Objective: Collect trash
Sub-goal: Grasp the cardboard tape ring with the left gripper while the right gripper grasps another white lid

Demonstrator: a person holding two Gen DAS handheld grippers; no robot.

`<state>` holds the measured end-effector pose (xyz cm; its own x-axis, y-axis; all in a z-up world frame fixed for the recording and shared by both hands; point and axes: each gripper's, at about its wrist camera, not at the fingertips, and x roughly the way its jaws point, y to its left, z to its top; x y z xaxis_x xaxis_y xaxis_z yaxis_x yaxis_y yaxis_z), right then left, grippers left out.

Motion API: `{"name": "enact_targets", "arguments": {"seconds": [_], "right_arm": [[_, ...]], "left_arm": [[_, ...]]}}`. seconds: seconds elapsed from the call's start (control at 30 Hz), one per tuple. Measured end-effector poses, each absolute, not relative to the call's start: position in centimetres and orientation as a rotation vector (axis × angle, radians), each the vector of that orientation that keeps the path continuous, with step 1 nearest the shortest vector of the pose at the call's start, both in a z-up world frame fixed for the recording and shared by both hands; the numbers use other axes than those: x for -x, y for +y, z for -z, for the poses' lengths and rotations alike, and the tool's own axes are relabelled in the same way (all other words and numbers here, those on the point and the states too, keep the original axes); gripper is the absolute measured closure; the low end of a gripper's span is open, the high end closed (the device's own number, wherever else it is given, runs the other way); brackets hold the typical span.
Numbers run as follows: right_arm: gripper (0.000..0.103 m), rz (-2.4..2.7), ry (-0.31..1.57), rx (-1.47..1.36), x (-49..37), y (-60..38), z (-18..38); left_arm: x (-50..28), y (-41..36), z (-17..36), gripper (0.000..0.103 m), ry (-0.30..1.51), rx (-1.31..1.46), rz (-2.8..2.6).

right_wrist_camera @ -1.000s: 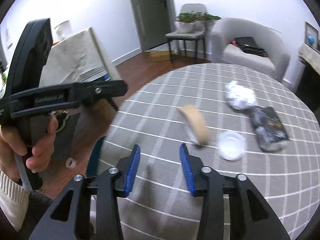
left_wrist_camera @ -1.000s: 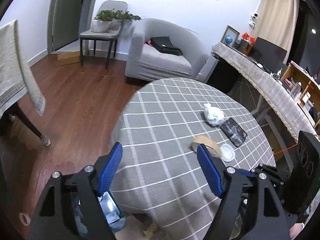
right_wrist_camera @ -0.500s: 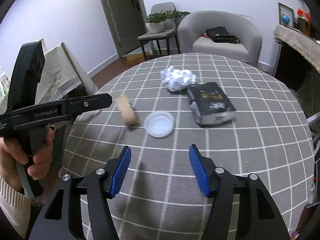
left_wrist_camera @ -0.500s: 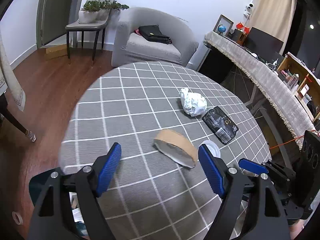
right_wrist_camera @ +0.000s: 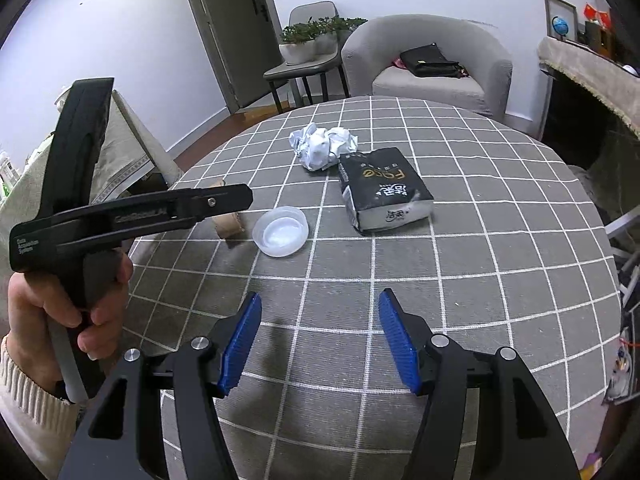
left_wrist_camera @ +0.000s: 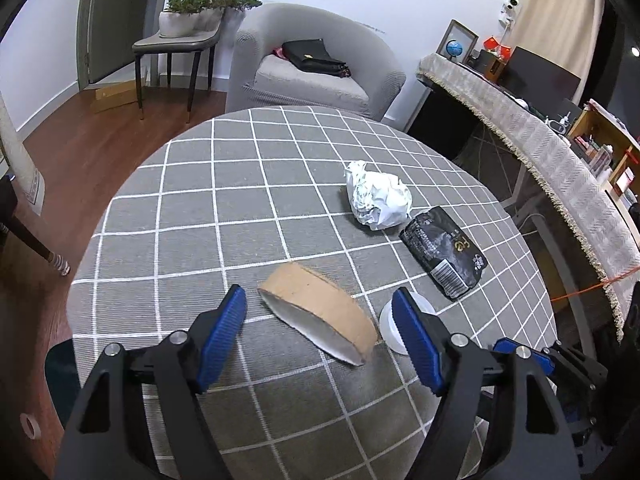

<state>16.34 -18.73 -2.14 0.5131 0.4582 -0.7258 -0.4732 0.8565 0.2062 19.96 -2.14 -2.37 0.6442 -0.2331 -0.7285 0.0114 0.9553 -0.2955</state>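
While the left gripper [left_wrist_camera: 318, 330] closes, empty, around the cardboard ring [left_wrist_camera: 320, 312], the ring may roll away; the right gripper [right_wrist_camera: 320, 344] hangs open, empty.

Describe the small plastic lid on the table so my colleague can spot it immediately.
On the round table with the grey checked cloth, four bits of rubbish lie together. The lid is nearest the front edge, between the cardboard tape ring and the black packet. It alone is a shallow, translucent white disc.
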Motion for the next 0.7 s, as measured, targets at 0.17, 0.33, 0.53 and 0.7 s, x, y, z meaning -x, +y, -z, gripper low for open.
{"name": "enact_targets", "arguments": {"seconds": [0.17, 0.33, 0.53, 0.7], "right_arm": [[0.041, -0.549, 0.863, 0.004, -16.6, -18.7, 1.9], [0.041, -0.553, 0.867, 0.011, -16.7, -18.1, 1.9], [0.041, -0.556, 0.876, 0.019, -17.0, -17.2, 2.1], [0.042, -0.558, 0.881, 0.025, -17.4, -16.6, 2.3]], "left_arm": [[-20.2, -2.5, 2.4, 0.040, 0.855, 0.246, 0.112], [-20.3, -2.4, 2.3, 0.046, 0.854, 0.234, 0.115], [-19.9, -1.9, 2.3, 0.048, 0.857, 0.259, 0.128], [-19.6, -1.6, 2.1, 0.054, 0.852, 0.263, 0.138]]}}
